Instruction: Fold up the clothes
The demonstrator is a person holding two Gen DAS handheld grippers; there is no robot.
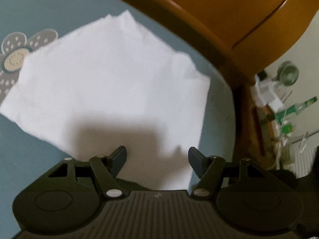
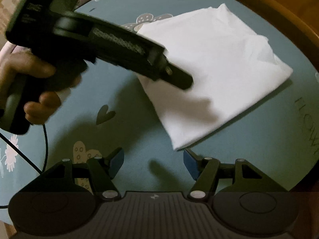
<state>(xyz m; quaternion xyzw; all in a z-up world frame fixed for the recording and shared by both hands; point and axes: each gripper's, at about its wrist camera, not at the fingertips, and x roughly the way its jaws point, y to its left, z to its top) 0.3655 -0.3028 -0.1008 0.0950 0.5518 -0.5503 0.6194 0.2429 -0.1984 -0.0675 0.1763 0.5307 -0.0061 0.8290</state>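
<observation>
My left gripper (image 1: pixel 157 155) has its 2 dark, wedge-shaped fingers spread wide with nothing between them, hovering over the near edge of the cloth (image 1: pixel 111 83) and throwing a blocky shadow on it. From the right wrist view I see that same gripper from the side, a long matte black body with a ribbed spring in its slot, its tip over the cloth's left part; I cannot tell whether it touches the fabric. A hand (image 2: pixel 30 83) wraps the pistol-style handle, and a thin black cable (image 2: pixel 44 139) trails down from it. My right gripper (image 2: pixel 153 159) is also open, its blue-faced pads apart and empty, above bare sheet (image 2: pixel 119 91) just short of the cloth's nearest corner. The cloth is white, soft and slightly rumpled, folded into a rough 4-sided packet with layered edges on its right side, lying flat on the sheet. The sheet is a dull blue-grey fabric printed with grey dotted flowers (image 1: pixel 18 51), a dark heart (image 2: pixel 104 114) and some lettering. Beyond it curves a smooth, orange-brown wooden frame (image 1: pixel 229 20). Past the frame, blurred clutter sits against a pale wall, including a small round fan (image 1: pixel 288 73) and a green bottle (image 1: pixel 293 109).
</observation>
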